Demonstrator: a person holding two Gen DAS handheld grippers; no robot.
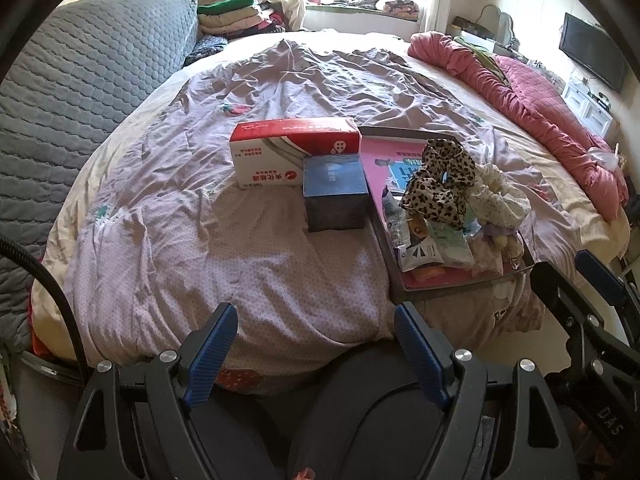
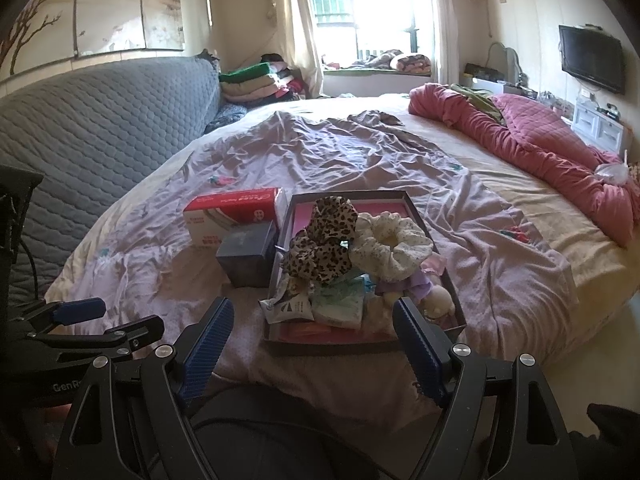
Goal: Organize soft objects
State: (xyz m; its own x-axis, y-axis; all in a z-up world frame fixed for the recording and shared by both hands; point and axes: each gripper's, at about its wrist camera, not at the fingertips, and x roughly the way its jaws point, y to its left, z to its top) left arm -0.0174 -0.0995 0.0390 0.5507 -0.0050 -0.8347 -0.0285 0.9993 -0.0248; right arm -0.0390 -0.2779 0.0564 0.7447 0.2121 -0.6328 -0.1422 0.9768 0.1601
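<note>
A wide bed (image 1: 168, 248) fills both views, covered by a crumpled lilac sheet (image 2: 360, 152). A grey quilted headboard (image 1: 80, 92) runs along its left edge, and a rolled pink quilt (image 2: 540, 148) lies along its right edge. Folded blankets (image 2: 256, 80) are stacked by the far left corner, under the window.

Near the bed's near edge sits a shallow grey tray (image 2: 336, 346) with a pink lining. Piled in it are the soft things: a leopard-print scrunchie (image 2: 324, 240) leaning on a cream floral scrunchie (image 2: 392, 248), which is touching it on the right. Below them, toward the tray's near edge, lie small white and pale-green packets (image 2: 316, 306) and a pale plush piece (image 2: 438, 298); what that piece is cannot be told.

Just left of the tray stands a red-and-white carton (image 1: 296, 152), and in front of it, touching the tray's left edge, a dark blue box (image 1: 335, 194).

The left gripper (image 1: 316, 348) hangs over bare sheet at the bed's near edge, its blue fingers (image 1: 212, 354) wide apart with nothing between them. The right gripper (image 2: 314, 344) points at the tray's near edge, its fingers (image 2: 416, 354) likewise spread and empty, clear of the tray and its contents.
</note>
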